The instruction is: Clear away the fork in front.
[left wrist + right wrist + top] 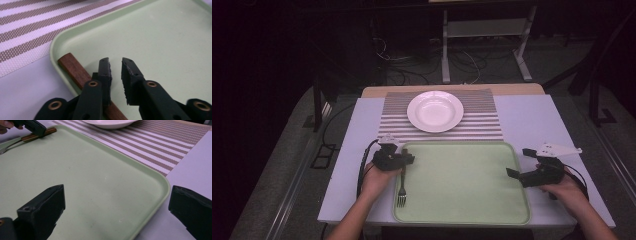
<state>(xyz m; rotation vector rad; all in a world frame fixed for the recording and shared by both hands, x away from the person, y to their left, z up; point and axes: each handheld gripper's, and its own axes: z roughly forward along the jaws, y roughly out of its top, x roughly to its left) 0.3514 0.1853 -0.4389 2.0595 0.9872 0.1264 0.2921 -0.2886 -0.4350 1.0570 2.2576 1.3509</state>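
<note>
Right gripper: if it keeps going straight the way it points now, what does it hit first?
Probably the tray's near right edge: the right gripper is open, its jaws straddling that rim. Past it lies bare tray floor toward the fork. Height above the rim is unclear.

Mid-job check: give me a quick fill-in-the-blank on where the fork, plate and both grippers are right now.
1. The fork lies along the ____ edge of the green tray.
2. The white plate sits on the ____ placemat.
3. The left gripper is over the fork's ____ handle.
4. The right gripper has its jaws wide ____.

Missing words: left; striped; wooden; open
</note>
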